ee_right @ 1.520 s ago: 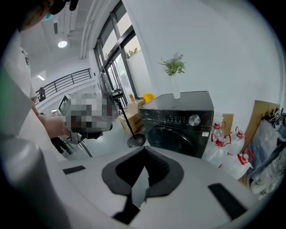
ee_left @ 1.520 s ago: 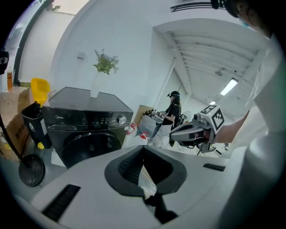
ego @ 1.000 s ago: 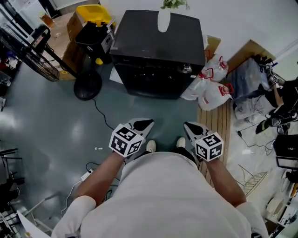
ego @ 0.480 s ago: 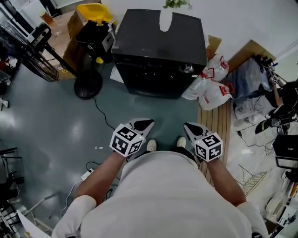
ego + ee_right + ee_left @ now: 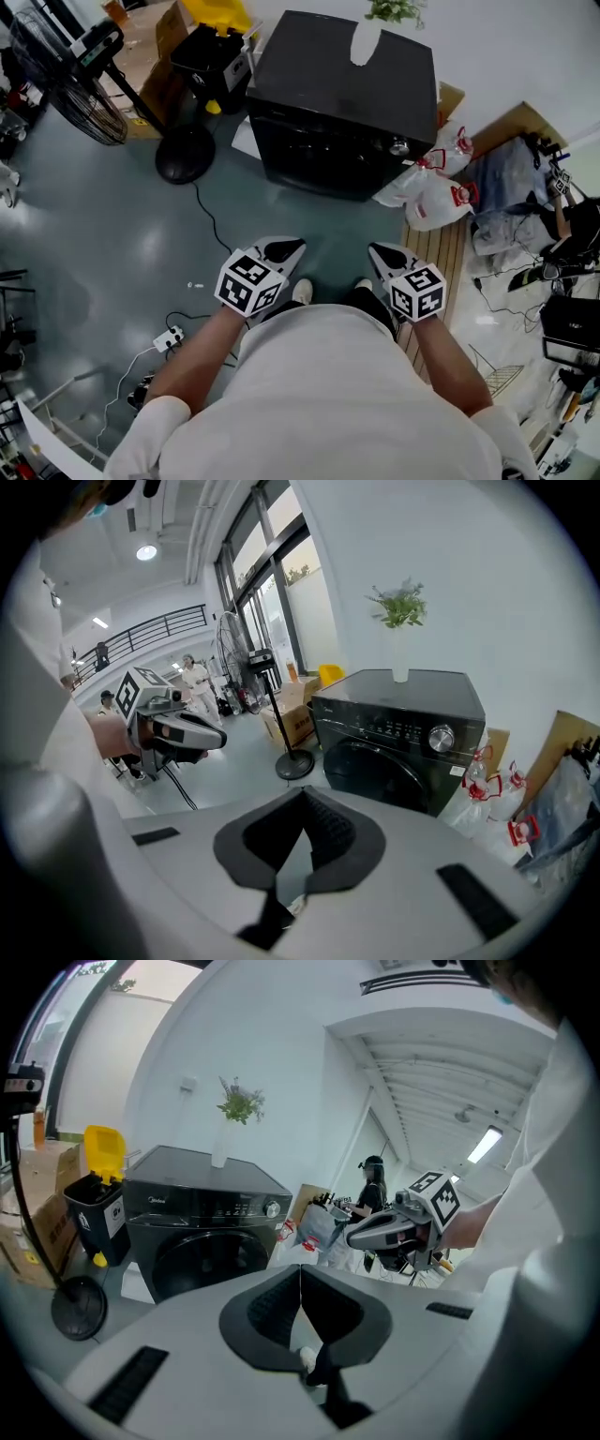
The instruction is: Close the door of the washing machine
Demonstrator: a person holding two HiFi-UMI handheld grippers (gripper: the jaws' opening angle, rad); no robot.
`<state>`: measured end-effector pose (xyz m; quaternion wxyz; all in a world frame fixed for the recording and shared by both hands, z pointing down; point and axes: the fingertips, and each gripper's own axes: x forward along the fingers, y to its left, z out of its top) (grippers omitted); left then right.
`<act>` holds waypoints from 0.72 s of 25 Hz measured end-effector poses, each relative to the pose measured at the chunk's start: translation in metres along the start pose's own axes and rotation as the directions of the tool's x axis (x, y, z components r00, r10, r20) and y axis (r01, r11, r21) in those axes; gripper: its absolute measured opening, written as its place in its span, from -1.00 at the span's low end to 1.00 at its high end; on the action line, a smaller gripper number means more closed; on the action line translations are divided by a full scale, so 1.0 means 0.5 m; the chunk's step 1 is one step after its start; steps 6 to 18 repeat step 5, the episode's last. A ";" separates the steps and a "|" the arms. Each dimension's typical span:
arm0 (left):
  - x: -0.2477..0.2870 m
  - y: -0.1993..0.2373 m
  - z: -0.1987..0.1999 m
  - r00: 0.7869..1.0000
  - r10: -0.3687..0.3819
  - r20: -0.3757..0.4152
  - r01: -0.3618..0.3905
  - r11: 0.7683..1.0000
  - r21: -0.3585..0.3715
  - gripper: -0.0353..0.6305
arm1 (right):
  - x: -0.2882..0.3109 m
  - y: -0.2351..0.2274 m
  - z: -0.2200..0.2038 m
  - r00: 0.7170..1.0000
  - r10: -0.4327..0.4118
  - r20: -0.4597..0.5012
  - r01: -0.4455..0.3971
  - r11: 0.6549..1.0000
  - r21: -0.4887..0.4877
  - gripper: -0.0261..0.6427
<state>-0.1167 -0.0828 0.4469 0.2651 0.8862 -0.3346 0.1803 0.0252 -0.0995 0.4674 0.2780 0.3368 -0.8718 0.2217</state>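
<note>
Shift: since a second ago the head view has slid. The washing machine [image 5: 342, 103], the bin and the fan sit further right in it, while my two tools keep their spots in front of my body.
Left tool [image 5: 284, 250]: pads pressed together with nothing between them, aimed forward and down toward the floor [image 5: 112, 244].
Right tool [image 5: 382, 253]: also closed tight and empty, level with the left one, with my shoes [image 5: 302, 291] between the two.
Washing machine: black, straight ahead of both tools and well apart from them; neither tool touches it.
Door [image 5: 380, 772]: round and dark on the front face. In both gripper views it looks flush with the front, so I read it as already closed.
Vase [image 5: 366, 42]: white, with a green sprig, standing on top of the machine.
Ahead and left of the left tool: a black bin with a yellow lid [image 5: 220, 42], a fan on a round base [image 5: 185, 153], and a cable [image 5: 211, 220] across the floor.
Ahead and right of the right tool: white plastic bags [image 5: 436, 192] against the machine's side, and wooden slats [image 5: 439, 248] on the floor.
</note>
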 end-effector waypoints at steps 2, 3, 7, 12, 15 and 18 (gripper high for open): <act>-0.009 0.016 0.005 1.000 0.015 0.013 -0.015 1.000 -0.003 -0.84 | 0.018 -0.001 0.017 1.000 0.007 0.001 -0.007 1.000 -0.010 -0.90; -0.012 0.026 0.008 1.000 0.022 0.019 -0.022 1.000 -0.004 -0.84 | 0.028 -0.002 0.026 1.000 0.009 0.002 -0.009 1.000 -0.014 -0.90; -0.019 0.045 0.012 0.999 0.035 0.031 -0.035 0.999 -0.006 -0.84 | 0.050 -0.005 0.042 1.000 0.013 0.004 -0.013 1.000 -0.022 -0.90; -0.019 0.045 0.012 0.999 0.035 0.031 -0.035 0.999 -0.006 -0.84 | 0.050 -0.005 0.042 1.000 0.013 0.004 -0.013 1.000 -0.022 -0.90; -0.019 0.045 0.012 0.999 0.035 0.031 -0.035 0.999 -0.006 -0.84 | 0.050 -0.005 0.042 1.000 0.013 0.004 -0.013 1.000 -0.022 -0.90; -0.019 0.045 0.012 0.999 0.035 0.031 -0.035 0.999 -0.006 -0.84 | 0.050 -0.005 0.042 1.000 0.013 0.004 -0.013 1.000 -0.022 -0.90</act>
